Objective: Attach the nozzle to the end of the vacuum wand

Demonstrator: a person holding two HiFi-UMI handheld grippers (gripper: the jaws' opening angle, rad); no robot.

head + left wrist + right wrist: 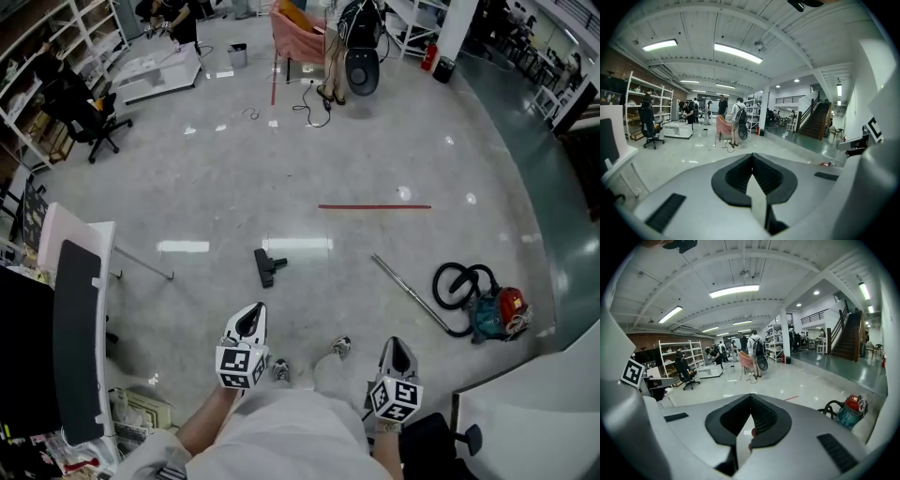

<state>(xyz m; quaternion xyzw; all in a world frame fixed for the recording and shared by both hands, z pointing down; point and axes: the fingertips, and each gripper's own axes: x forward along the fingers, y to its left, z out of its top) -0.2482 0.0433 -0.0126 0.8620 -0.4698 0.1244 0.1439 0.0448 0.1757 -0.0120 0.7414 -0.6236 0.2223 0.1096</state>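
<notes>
A black floor nozzle [268,265] lies on the grey floor ahead of me. To its right a thin metal vacuum wand [409,293] lies slanted, its far end joined to a black hose [457,286] that loops to a teal and red vacuum cleaner [497,313]. The same vacuum cleaner [850,410] shows at the right of the right gripper view. My left gripper [249,322] is shut and empty, close to my body and short of the nozzle. My right gripper [397,355] is also shut and empty, left of the vacuum cleaner. Both point forward over the floor.
A white desk with a black panel [77,328] stands at my left, and another white surface [525,412] at my lower right. A red tape strip [374,206] marks the floor ahead. People, shelves, a pink chair [296,37] and an office chair [89,117] are far off.
</notes>
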